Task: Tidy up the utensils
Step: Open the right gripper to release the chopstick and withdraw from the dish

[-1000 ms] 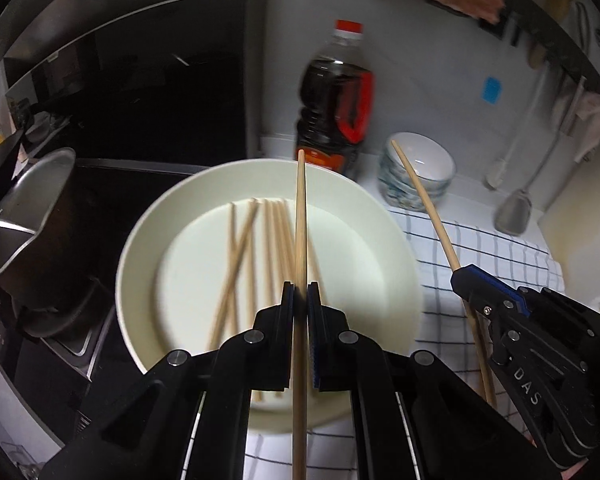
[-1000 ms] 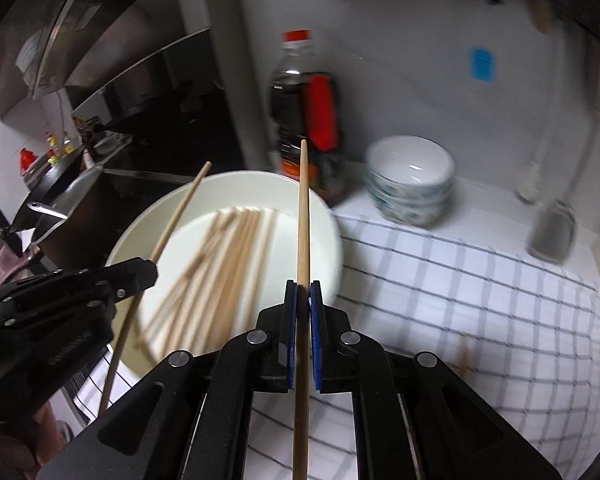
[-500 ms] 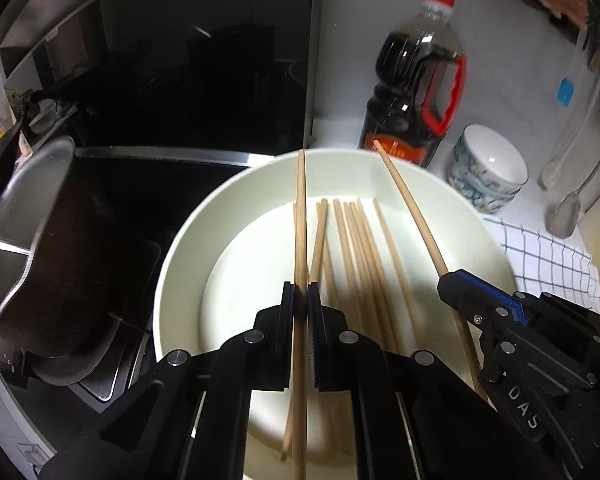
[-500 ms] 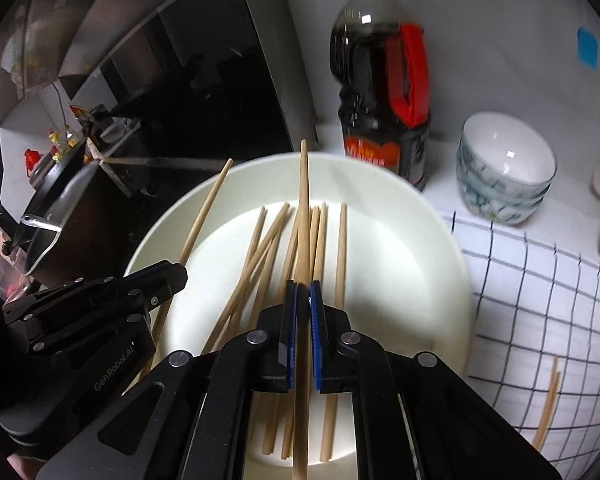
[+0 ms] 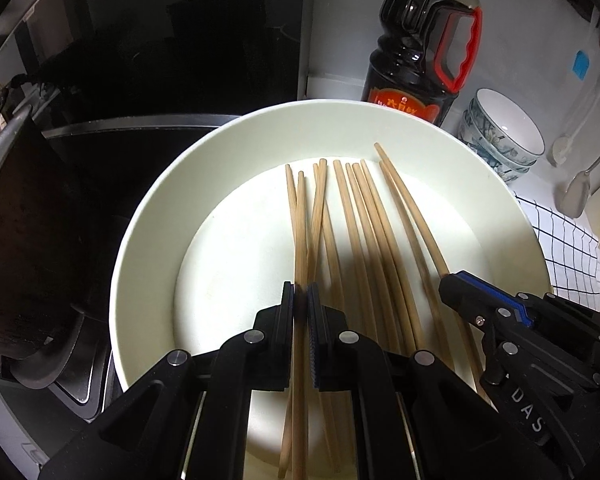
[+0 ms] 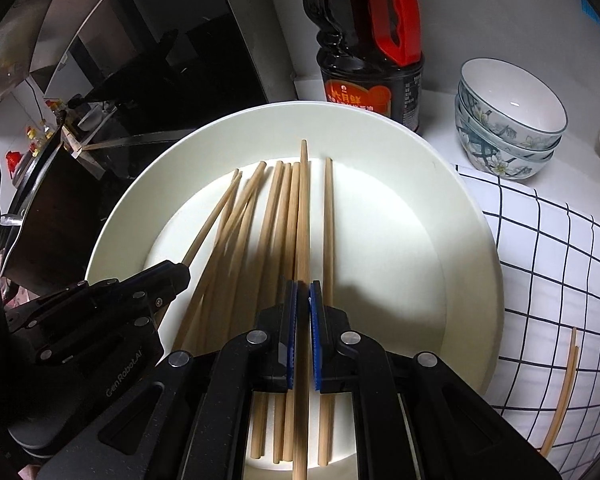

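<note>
A large white plate (image 5: 148, 240) (image 6: 472, 240) holds several wooden chopsticks (image 5: 360, 232) (image 6: 268, 216) lying roughly side by side. My left gripper (image 5: 300, 296) is shut on one chopstick (image 5: 300, 220), held low over the plate's near side. My right gripper (image 6: 303, 292) is shut on another chopstick (image 6: 303, 200), also low over the plate. Each gripper shows in the other's view, the right one (image 5: 452, 284) at the plate's right and the left one (image 6: 180, 272) at its left. Two more chopsticks (image 6: 564, 384) lie on the checked cloth (image 6: 548, 240).
A dark soy sauce bottle (image 5: 424, 48) (image 6: 372, 40) stands just behind the plate. Stacked patterned bowls (image 5: 504, 132) (image 6: 508, 120) sit to its right. A metal pot (image 5: 24, 240) on the stove is at the left. A ladle (image 5: 580, 196) hangs at far right.
Both grippers have moved forward and down, so the held chopsticks now lie low among the ones on the plate. Both stay shut.
</note>
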`<state>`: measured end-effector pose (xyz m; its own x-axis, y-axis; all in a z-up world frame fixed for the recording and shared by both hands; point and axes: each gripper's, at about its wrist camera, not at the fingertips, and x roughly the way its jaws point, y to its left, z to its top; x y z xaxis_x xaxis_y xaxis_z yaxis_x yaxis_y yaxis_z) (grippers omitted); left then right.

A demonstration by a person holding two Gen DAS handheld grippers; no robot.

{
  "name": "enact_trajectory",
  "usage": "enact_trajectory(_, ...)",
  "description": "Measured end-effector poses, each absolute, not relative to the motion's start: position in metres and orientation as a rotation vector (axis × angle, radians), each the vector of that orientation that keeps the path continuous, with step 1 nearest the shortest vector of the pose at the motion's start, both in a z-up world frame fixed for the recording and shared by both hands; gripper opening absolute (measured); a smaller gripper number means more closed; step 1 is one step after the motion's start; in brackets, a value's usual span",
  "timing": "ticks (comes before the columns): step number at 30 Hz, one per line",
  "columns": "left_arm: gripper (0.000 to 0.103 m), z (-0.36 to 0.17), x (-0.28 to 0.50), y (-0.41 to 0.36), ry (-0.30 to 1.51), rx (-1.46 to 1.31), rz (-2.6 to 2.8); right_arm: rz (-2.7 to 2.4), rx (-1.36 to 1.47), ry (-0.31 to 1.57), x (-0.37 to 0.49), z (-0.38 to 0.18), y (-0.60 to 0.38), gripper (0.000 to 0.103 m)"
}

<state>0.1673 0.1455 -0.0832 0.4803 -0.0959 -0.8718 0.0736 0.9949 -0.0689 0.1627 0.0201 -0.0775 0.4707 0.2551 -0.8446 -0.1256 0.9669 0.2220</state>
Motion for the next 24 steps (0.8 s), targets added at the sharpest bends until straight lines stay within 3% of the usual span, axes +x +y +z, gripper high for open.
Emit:
enact_trajectory(7, 0.011, -0.076, 0.161, 0.150, 1.040, -0.036, -0.056, 0.210, 0.128, 1.008, 0.155, -0.066, 0.010, 0.013)
enact_trajectory(8, 0.019, -0.075, 0.161, 0.151, 1.040, -0.038, -0.048, 0.205, 0.124, 0.999, 0.152, -0.063, 0.009, 0.014)
enact_trajectory(11, 0.061, -0.068, 0.156, 0.156, 1.014, -0.050, -0.015, 0.197, 0.123, 0.987, 0.147, -0.058, 0.003, 0.018)
enact_trajectory(17, 0.065, -0.053, 0.140, 0.153, 0.968, -0.032, -0.003, 0.186, 0.144, 0.974, 0.128, -0.051, -0.012, 0.021)
enact_trajectory(24, 0.073, -0.039, 0.116, 0.142, 0.945, -0.041, -0.013, 0.169, 0.153, 0.945, 0.093, -0.039, -0.039, 0.030)
